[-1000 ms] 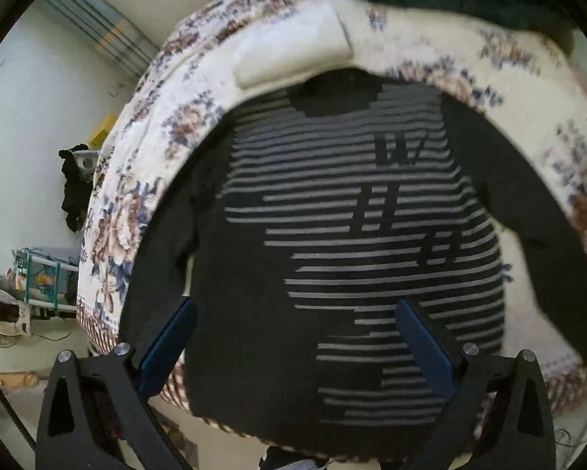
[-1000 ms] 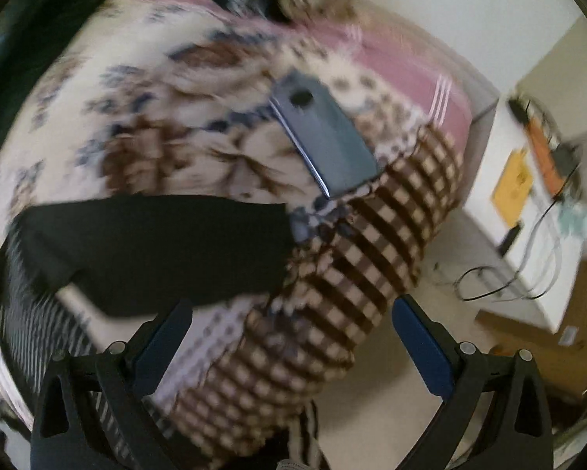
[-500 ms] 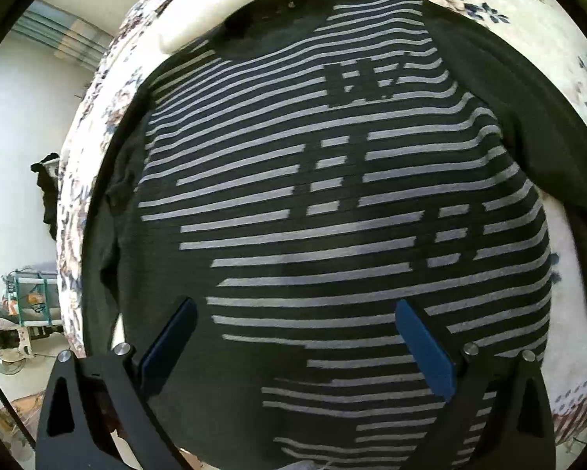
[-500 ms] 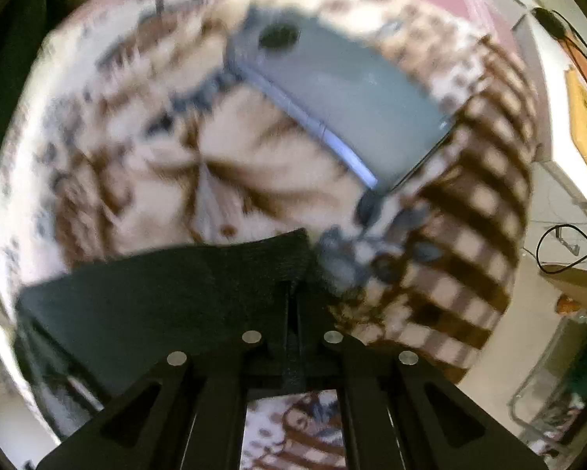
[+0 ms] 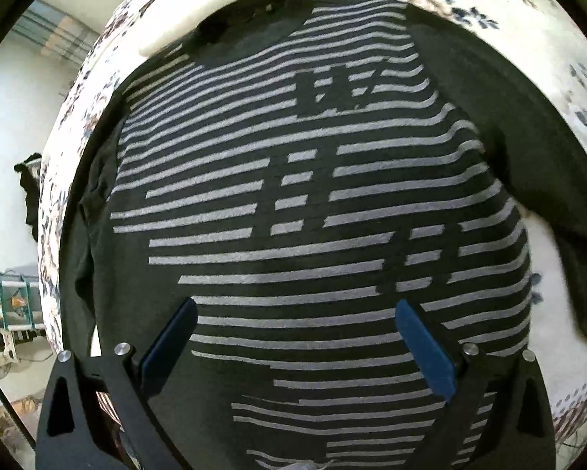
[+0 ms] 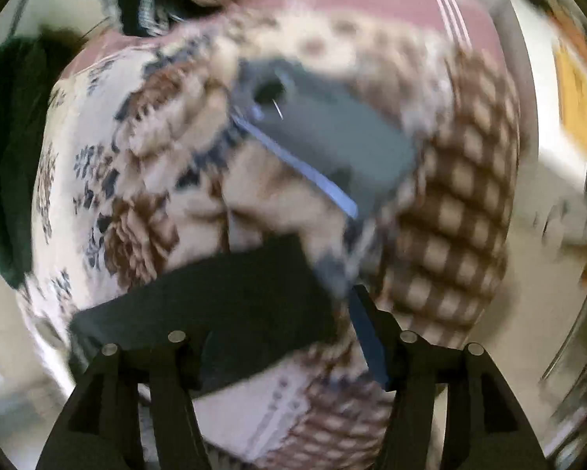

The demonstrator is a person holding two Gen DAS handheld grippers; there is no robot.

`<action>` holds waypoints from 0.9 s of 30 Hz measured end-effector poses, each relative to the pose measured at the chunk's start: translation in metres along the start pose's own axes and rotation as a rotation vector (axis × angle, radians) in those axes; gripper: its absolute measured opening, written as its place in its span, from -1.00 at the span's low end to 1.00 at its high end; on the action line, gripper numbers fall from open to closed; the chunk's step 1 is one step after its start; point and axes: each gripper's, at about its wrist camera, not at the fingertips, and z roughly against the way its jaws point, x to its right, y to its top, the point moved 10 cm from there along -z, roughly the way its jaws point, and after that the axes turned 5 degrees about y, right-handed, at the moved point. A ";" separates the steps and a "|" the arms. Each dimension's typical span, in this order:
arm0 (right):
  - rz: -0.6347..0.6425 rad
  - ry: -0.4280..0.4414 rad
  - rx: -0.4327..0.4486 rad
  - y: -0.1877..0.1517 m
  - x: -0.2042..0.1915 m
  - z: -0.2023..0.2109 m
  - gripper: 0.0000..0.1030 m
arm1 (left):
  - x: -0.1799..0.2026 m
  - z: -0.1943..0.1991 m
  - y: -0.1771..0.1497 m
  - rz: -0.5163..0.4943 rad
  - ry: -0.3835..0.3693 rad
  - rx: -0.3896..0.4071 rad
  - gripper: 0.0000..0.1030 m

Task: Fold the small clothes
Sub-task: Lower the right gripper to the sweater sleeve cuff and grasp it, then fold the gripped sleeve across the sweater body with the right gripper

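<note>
1. The sweater [image 5: 293, 211] lies flat, front up, on the bed [image 5: 528, 31]. It is dark with grey stripes. Its neck points to the far side and its hem hangs near the bed's near edge.
2. One dark sleeve [image 6: 215, 305] stretches out toward the near right corner of the bed, where the checked border runs.
3. My left gripper [image 5: 293, 340] hangs over the lower part of the sweater. Its jaws are wide apart and hold nothing.
4. My right gripper [image 6: 281, 337] is at the sleeve's cuff. Its jaws have just been opening, and the cuff sits between them. The view is blurry, but I think the pads do not press on the cloth.
5. I think the step is to grab the sleeve and fold it in over the chest.
6. To do it well, I want the cuff deep between the pads, then a firm squeeze on the sleeve only, not the blanket under it.
7. A grey phone [image 6: 325, 141] lies just past the cuff. I must not bump it.
8. A white pillow [image 5: 207, 11] sits beyond the neck.
</note>
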 end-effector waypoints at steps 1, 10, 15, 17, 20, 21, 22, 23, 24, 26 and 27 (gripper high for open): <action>-0.051 0.007 -0.026 -0.011 0.007 -0.012 0.20 | -0.002 -0.003 -0.001 0.005 0.001 -0.009 1.00; -0.208 0.061 0.119 -0.023 -0.007 -0.051 -0.88 | -0.026 -0.014 -0.009 0.039 0.024 -0.025 1.00; -0.016 0.113 0.285 0.002 -0.074 0.018 -0.89 | -0.034 -0.008 -0.005 0.075 0.007 -0.007 1.00; 0.041 0.128 0.338 0.015 -0.092 0.042 -0.89 | -0.034 -0.008 -0.003 0.087 -0.001 -0.004 1.00; 0.082 0.092 0.353 0.037 -0.097 0.042 -0.89 | -0.031 -0.011 -0.004 0.093 -0.007 -0.013 1.00; 0.078 0.075 0.334 0.042 -0.096 0.030 -0.89 | -0.029 -0.012 -0.005 0.094 -0.010 -0.016 1.00; 0.081 0.063 0.318 0.044 -0.091 0.026 -0.89 | -0.028 -0.012 -0.006 0.095 -0.013 -0.018 1.00; 0.081 0.047 0.306 0.050 -0.084 0.024 -0.89 | -0.028 -0.012 -0.006 0.098 -0.016 -0.017 1.00; 0.081 0.044 0.293 0.052 -0.087 0.015 -0.89 | -0.029 -0.012 -0.006 0.100 -0.018 -0.015 1.00; 0.071 0.065 0.286 0.057 -0.086 0.016 -0.89 | -0.031 -0.013 -0.007 0.109 -0.021 -0.013 1.00; 0.068 0.096 0.280 0.056 -0.096 0.017 -0.89 | -0.033 -0.014 -0.008 0.114 -0.023 -0.015 1.00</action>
